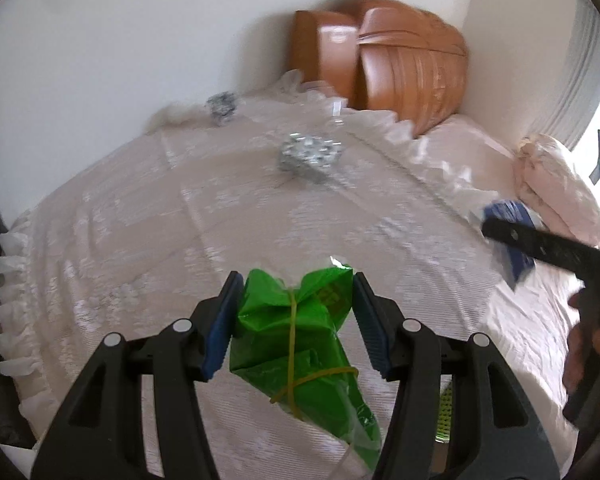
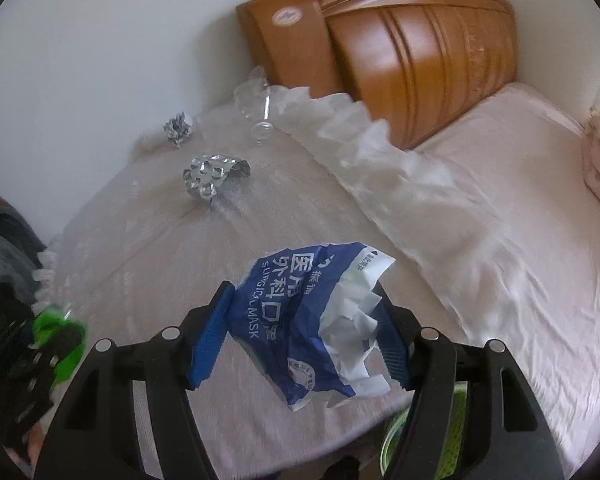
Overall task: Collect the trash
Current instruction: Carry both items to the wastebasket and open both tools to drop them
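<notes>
The left gripper (image 1: pixel 294 320) squeezes a green wrapper (image 1: pixel 300 344) and the right gripper (image 2: pixel 306 332) squeezes a blue mask packet (image 2: pixel 300 320) above the bed (image 2: pixel 500 200), so hold tight and carry both slowly to the bin.
</notes>
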Action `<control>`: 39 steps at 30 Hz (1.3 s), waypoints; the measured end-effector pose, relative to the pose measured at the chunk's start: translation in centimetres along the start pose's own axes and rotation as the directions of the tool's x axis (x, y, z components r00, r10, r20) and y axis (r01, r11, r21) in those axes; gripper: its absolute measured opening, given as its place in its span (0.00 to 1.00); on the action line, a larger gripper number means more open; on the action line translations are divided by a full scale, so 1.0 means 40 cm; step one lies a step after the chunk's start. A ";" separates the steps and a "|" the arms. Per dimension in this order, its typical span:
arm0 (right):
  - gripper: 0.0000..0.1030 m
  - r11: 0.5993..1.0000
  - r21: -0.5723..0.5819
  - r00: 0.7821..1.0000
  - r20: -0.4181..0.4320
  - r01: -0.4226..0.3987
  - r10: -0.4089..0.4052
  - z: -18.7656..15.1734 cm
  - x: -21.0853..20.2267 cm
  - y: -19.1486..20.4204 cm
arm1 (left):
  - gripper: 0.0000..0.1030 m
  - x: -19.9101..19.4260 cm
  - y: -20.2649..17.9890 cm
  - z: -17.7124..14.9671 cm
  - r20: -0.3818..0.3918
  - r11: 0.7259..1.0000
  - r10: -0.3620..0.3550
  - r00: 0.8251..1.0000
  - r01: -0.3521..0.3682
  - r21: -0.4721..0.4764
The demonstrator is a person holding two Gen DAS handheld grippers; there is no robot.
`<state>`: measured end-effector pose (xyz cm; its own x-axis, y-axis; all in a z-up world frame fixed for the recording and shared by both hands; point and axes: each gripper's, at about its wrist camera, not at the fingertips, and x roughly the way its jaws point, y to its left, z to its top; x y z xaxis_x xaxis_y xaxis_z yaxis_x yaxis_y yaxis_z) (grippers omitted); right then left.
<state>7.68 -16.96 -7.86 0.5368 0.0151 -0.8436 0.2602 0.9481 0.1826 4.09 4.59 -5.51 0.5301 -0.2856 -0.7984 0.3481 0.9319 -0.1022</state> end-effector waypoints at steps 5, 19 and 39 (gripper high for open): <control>0.67 0.991 0.124 0.999 0.012 0.041 -0.043 -0.128 -0.122 -0.097 | 0.52 -0.013 -0.110 -0.013 -0.011 0.993 -0.088 0.996 0.089 0.080; 0.67 0.842 0.469 0.957 -0.025 0.265 -0.288 -0.402 -0.349 -0.469 | 0.53 -0.004 -0.594 -0.089 -0.169 0.809 -0.377 0.911 0.413 0.418; 0.68 0.810 0.510 0.941 0.006 0.289 -0.339 -0.450 -0.481 -0.703 | 0.54 0.036 -0.923 -0.242 -0.307 0.663 -0.373 0.876 0.483 0.572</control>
<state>-24.41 -38.20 -5.84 0.4212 -0.3093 -0.8526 0.7756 0.6102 0.1619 -15.48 -28.05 -8.61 0.0970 -0.5287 -0.8432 0.9293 0.3515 -0.1135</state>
